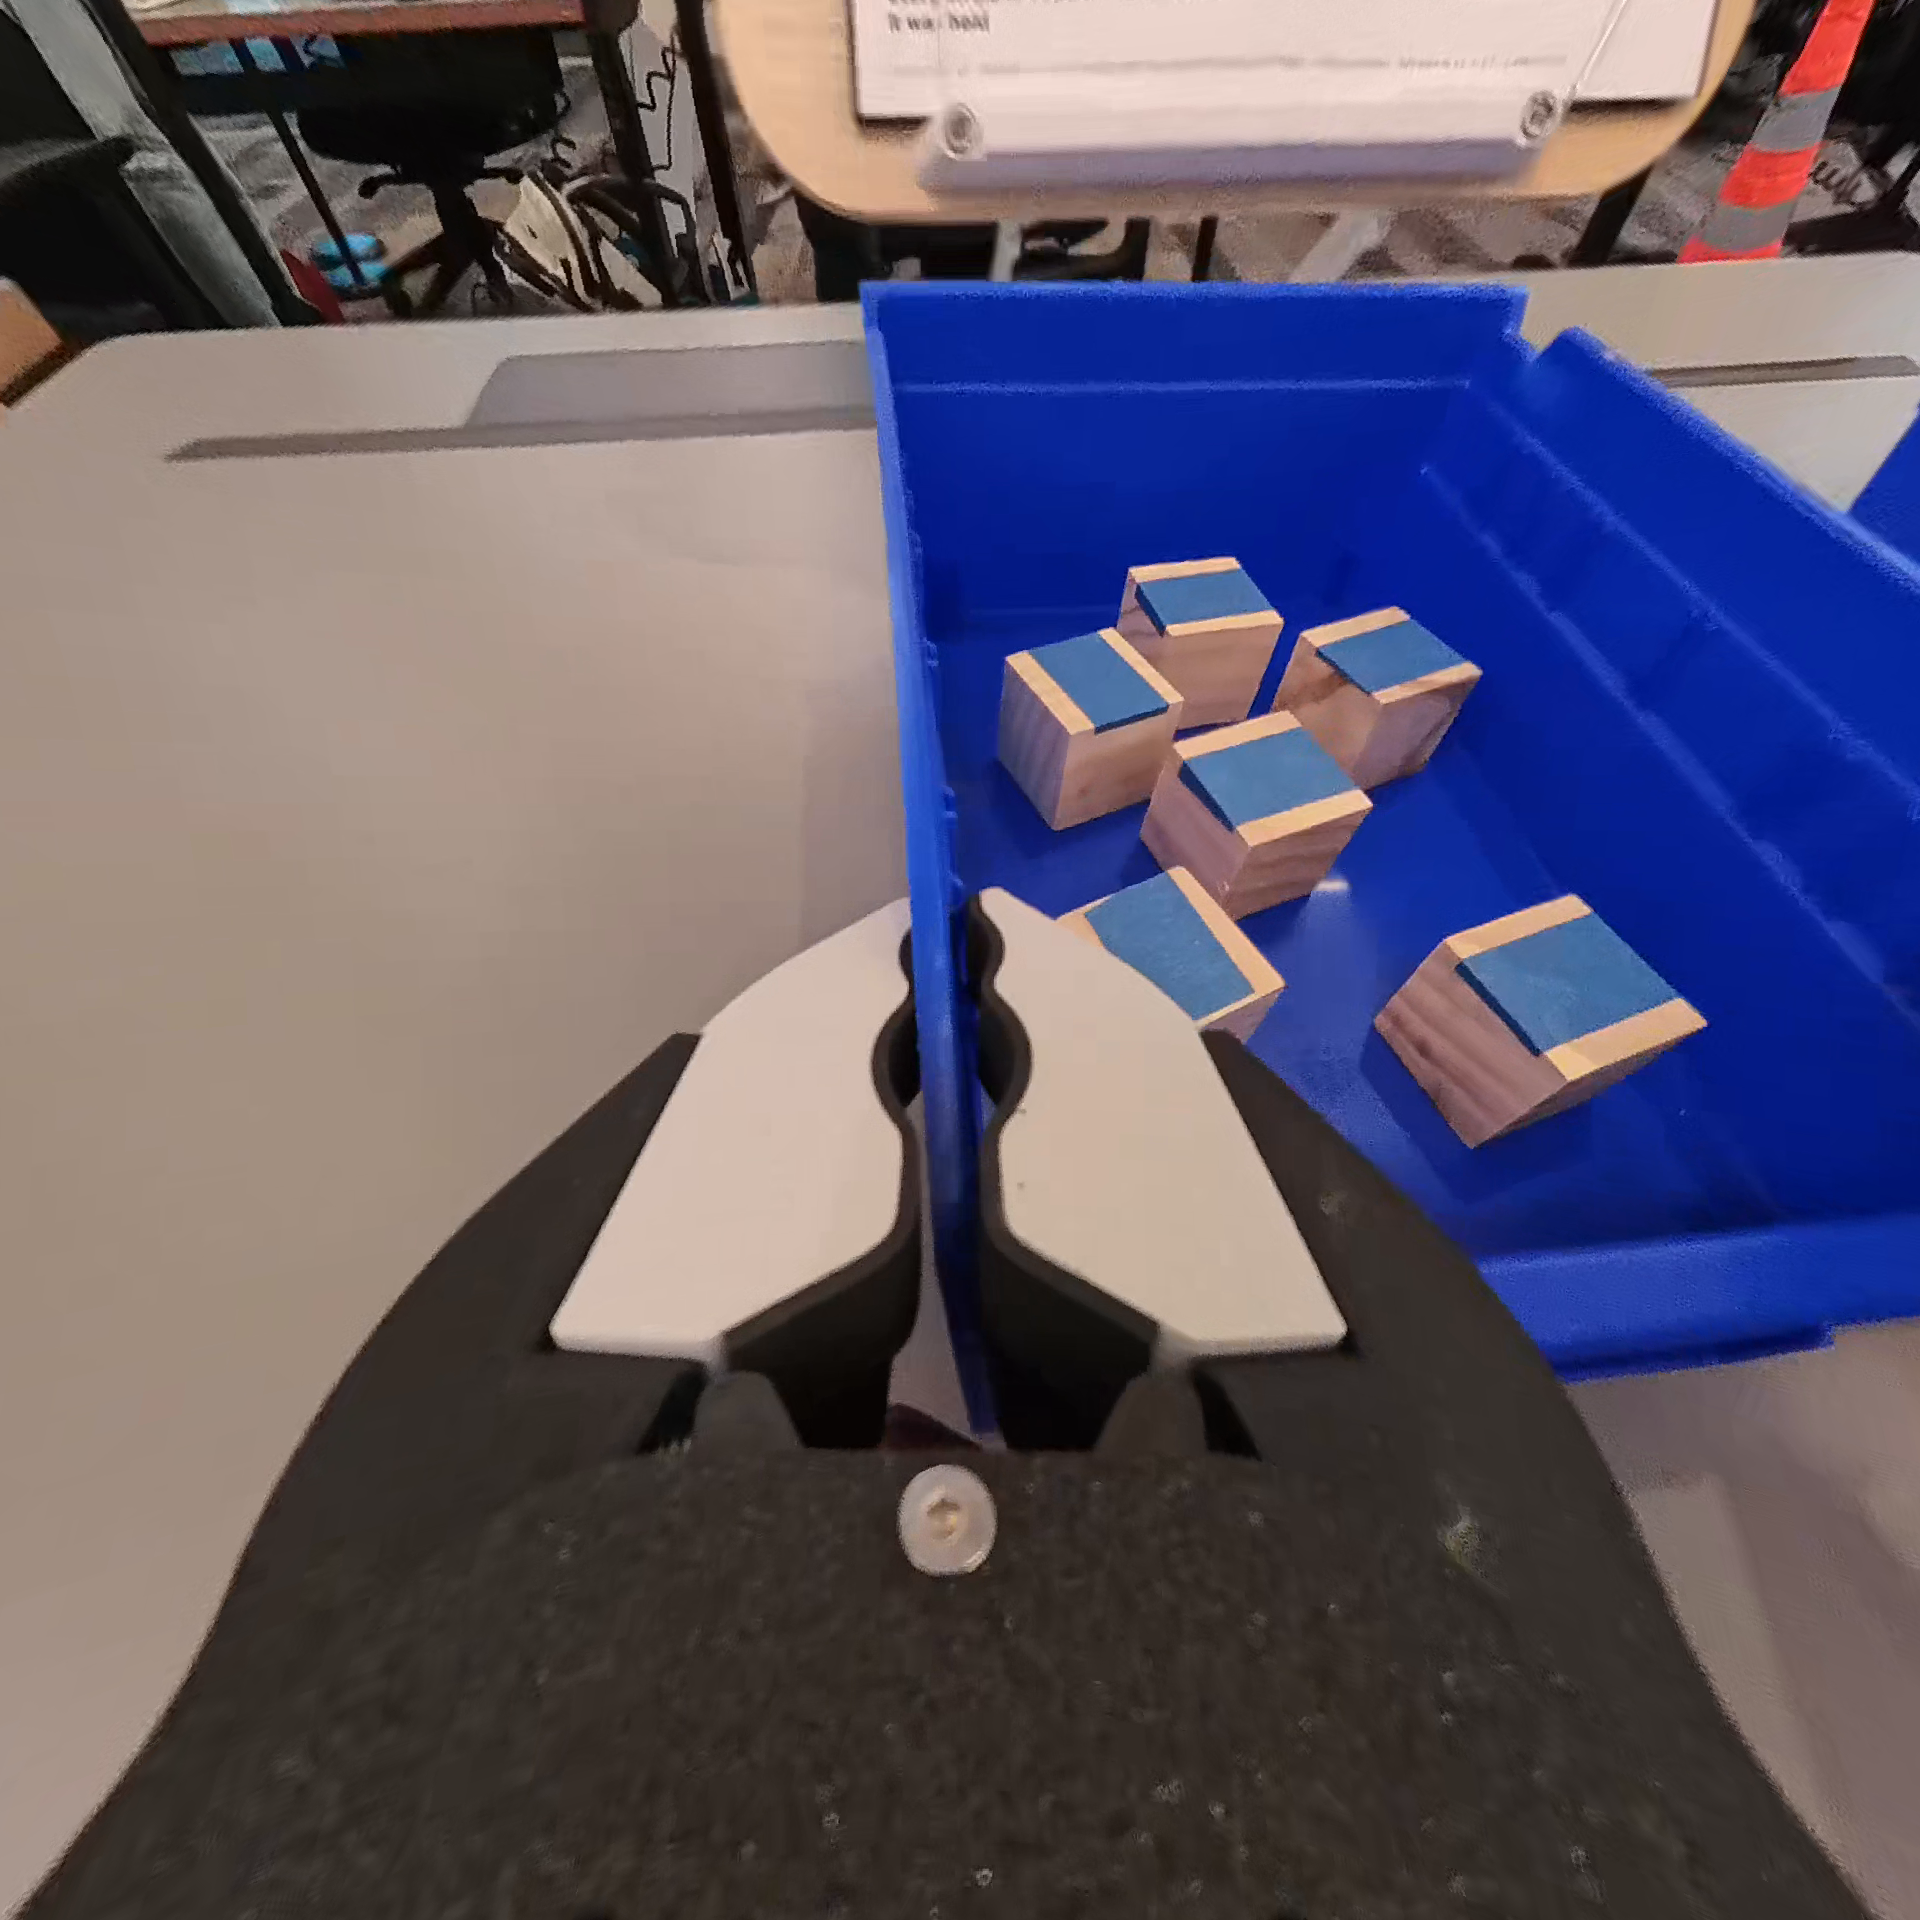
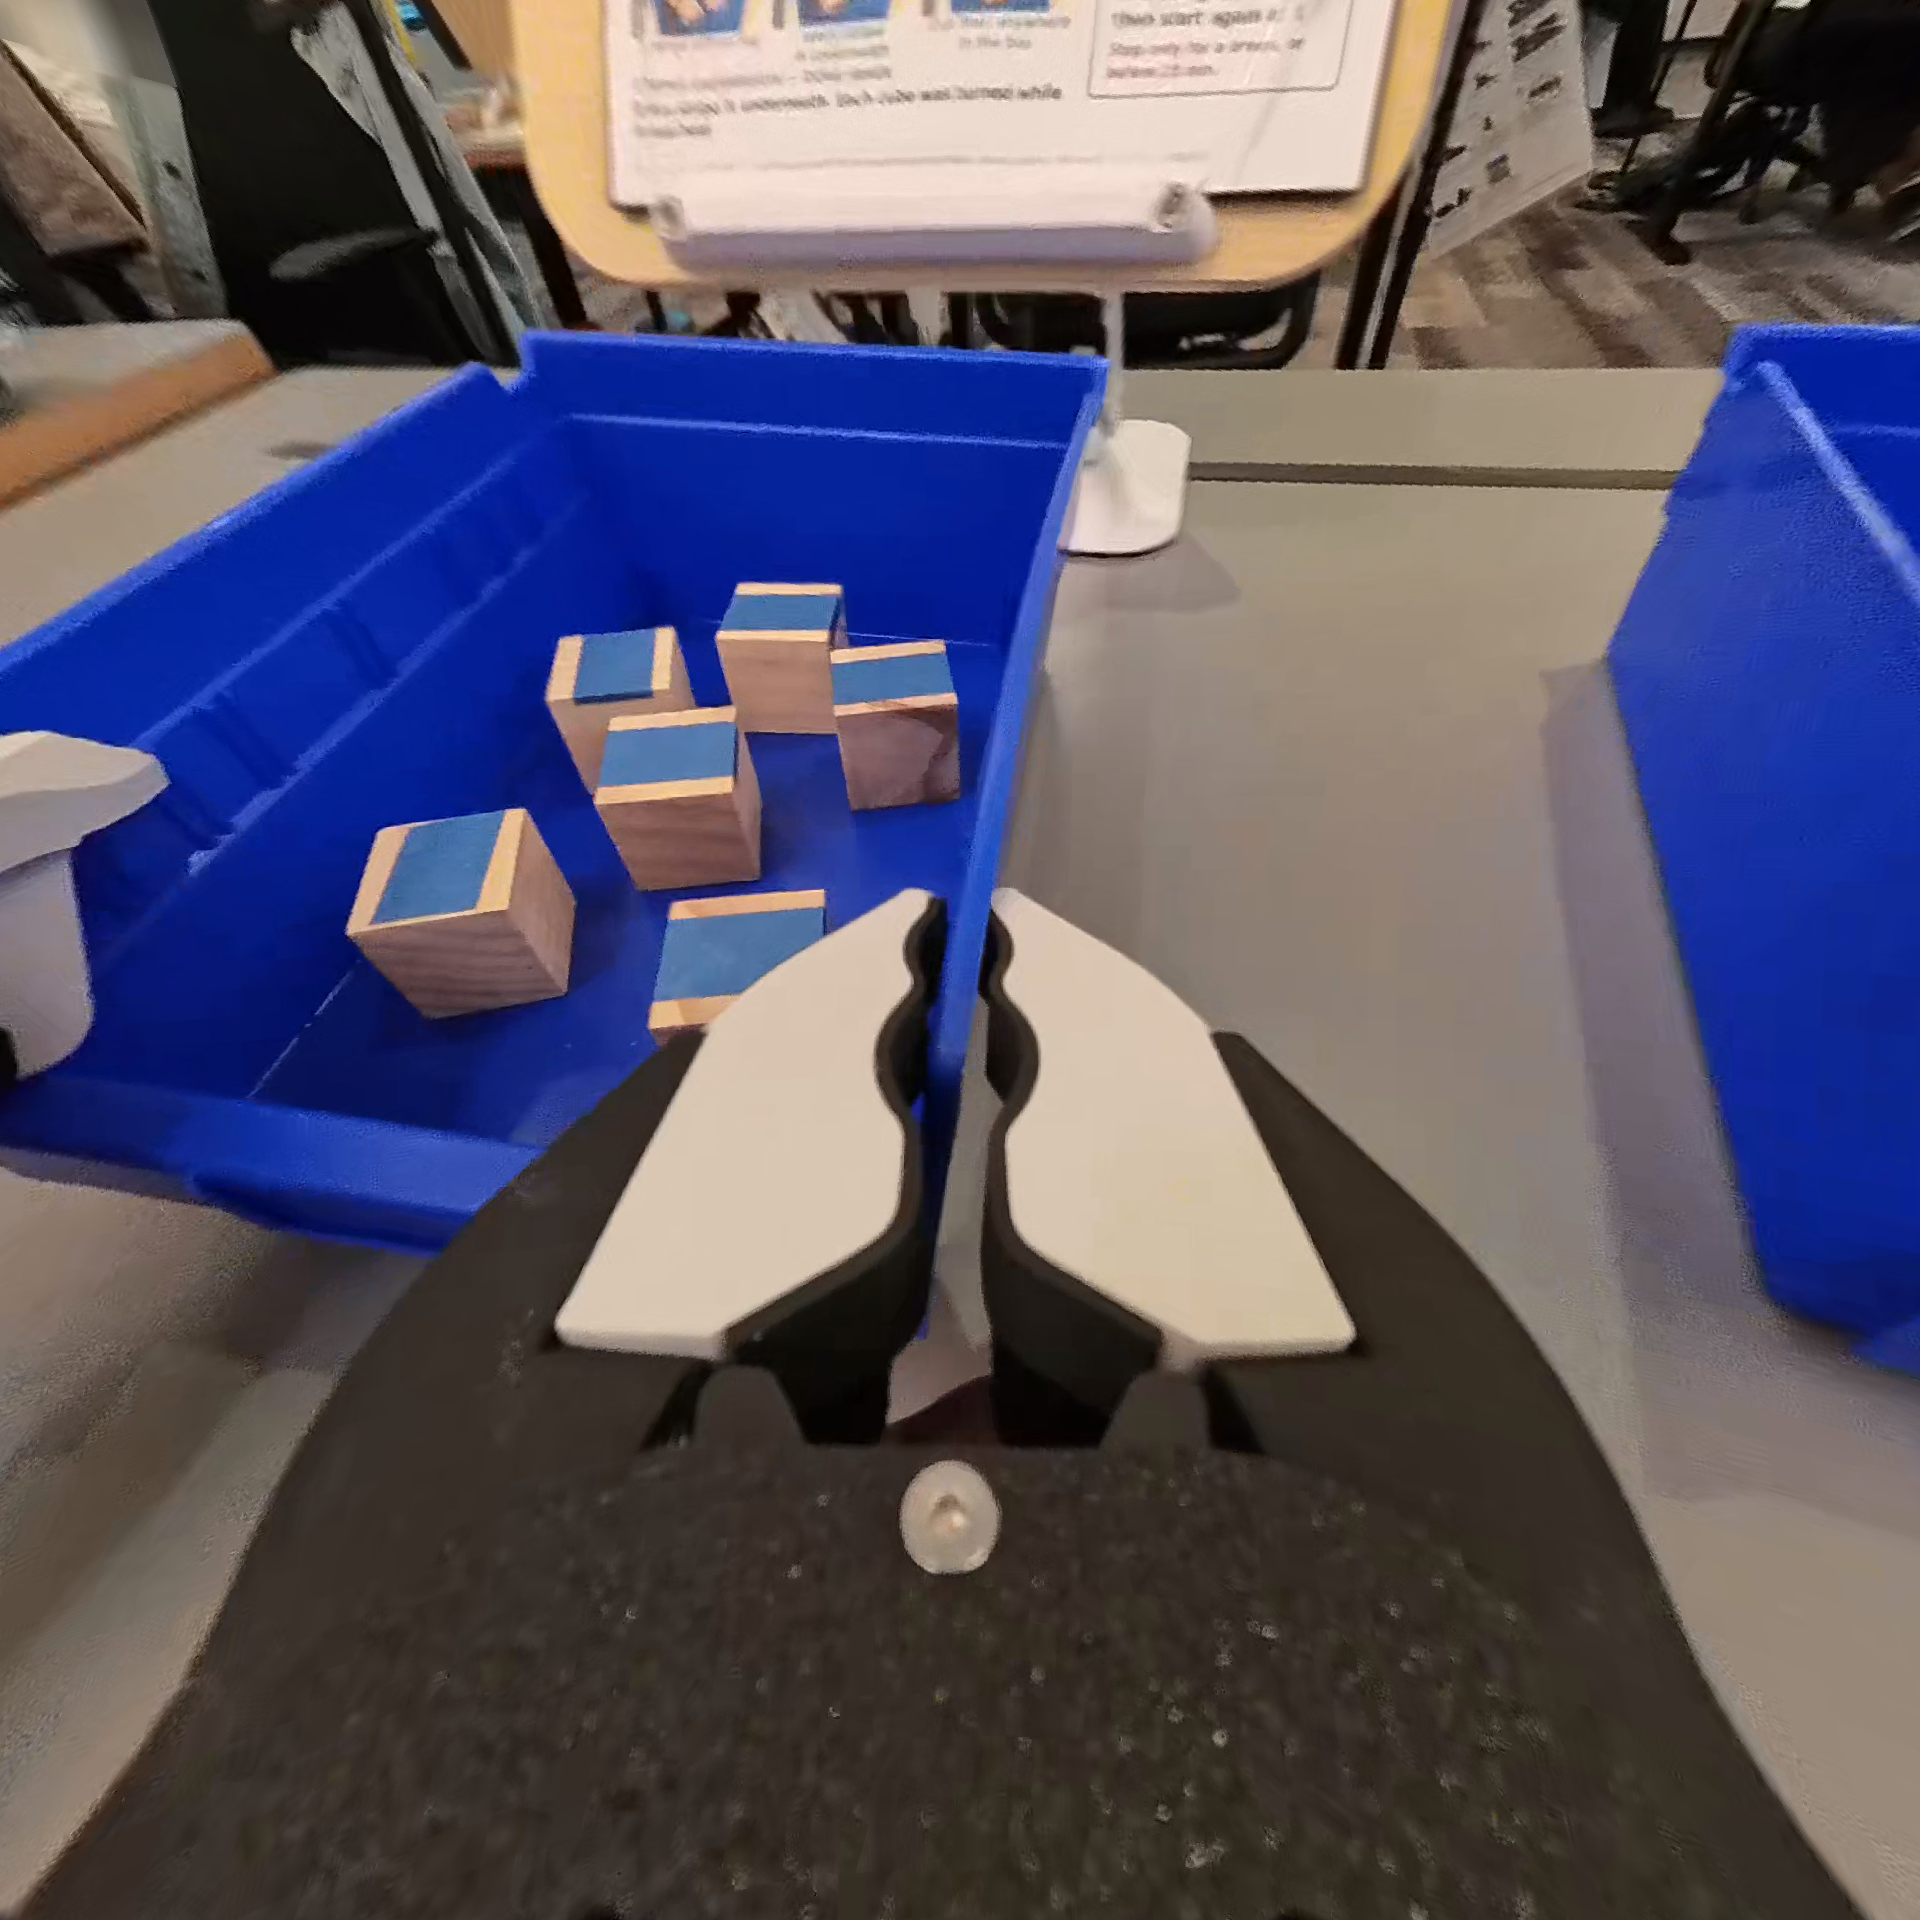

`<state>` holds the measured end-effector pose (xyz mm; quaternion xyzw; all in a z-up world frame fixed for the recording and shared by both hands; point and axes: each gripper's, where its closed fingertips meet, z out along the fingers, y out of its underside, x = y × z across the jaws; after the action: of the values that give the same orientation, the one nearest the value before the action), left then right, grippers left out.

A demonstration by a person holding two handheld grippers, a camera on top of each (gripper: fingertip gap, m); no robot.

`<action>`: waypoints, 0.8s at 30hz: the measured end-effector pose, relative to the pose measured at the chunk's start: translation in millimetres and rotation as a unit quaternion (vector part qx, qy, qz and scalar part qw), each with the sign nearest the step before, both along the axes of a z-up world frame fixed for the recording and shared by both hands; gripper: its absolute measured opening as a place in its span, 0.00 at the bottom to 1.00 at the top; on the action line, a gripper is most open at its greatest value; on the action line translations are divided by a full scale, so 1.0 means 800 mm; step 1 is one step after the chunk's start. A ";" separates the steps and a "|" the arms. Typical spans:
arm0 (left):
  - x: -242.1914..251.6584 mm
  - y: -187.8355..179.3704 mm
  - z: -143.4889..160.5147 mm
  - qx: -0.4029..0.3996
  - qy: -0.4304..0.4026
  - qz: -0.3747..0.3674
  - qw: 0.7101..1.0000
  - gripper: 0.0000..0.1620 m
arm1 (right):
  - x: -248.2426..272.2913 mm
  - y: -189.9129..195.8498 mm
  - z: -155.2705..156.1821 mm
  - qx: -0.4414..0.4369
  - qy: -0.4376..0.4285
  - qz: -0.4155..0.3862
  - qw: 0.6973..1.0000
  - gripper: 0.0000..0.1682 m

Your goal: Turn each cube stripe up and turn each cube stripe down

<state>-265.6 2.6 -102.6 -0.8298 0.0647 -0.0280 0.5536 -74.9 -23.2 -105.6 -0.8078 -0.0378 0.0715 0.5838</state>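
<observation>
A blue bin (image 1: 1195,343) stands on the grey table and holds several wooden cubes, each with a blue stripe on its top face, such as one at the near right (image 1: 1538,1018). My left gripper (image 1: 940,925) is shut on the bin's left wall (image 1: 935,790), one finger outside and one inside. In the right wrist view my right gripper (image 2: 961,914) is shut on the bin's right wall (image 2: 1023,675) in the same way. The cubes show there too, one (image 2: 462,909) at the near left. The left gripper's fingertip (image 2: 62,790) shows at that view's left edge.
A second blue bin (image 2: 1787,831) stands to the right on the table. A white stand base (image 2: 1132,488) and a wooden board with a printed sheet (image 2: 977,125) are behind the first bin. Chairs and an orange cone (image 1: 1787,135) are beyond the table.
</observation>
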 end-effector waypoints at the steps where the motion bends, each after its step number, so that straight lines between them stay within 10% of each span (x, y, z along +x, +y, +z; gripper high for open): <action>1: -0.017 0.001 0.007 0.005 0.001 0.002 1.000 0.02 | -0.017 -0.002 0.004 0.006 0.011 0.003 1.000 0.03; 11: -0.257 0.021 0.016 0.002 -0.031 0.045 0.999 0.02 | -0.260 0.024 0.019 0.007 -0.032 0.060 0.998 0.05; 21: -0.313 0.054 -0.016 0.001 -0.098 0.031 0.995 0.03 | -0.323 0.046 -0.003 -0.003 -0.001 0.099 0.995 0.11; 24: -0.336 0.044 -0.027 -0.042 -0.100 0.078 0.991 0.36 | -0.321 0.033 -0.009 -0.050 -0.005 0.179 0.983 0.19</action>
<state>-534.7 37.5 -124.4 -0.8478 -0.0571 -0.0705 0.5225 -331.6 2.8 -112.6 -0.8162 -0.1814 0.1728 0.5206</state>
